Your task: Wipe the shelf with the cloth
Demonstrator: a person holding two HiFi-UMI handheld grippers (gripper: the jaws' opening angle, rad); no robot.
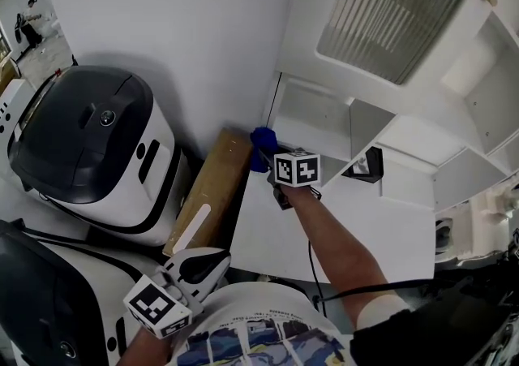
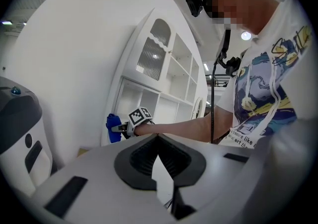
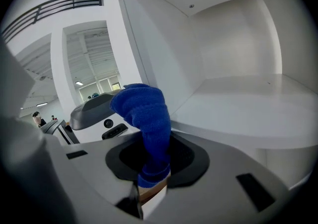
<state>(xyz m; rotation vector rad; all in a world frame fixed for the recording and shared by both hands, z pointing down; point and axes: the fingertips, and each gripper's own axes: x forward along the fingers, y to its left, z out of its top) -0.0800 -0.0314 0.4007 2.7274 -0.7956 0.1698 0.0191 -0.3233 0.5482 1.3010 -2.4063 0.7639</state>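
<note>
Pinching the blue cloth (image 3: 146, 118) between tightly closed jaws, our right gripper (image 1: 272, 168) holds it at the left edge of the white shelf (image 3: 248, 101), by the compartment's side wall. We cannot tell whether it touches the board. To wipe well, we judge, we should press the bunched cloth flat onto the board and sweep outward from that wall in overlapping passes, keeping the jaws off the surface. Our left gripper (image 2: 158, 139) hangs low by our shirt, jaws together on nothing, well apart from the shelf.
</note>
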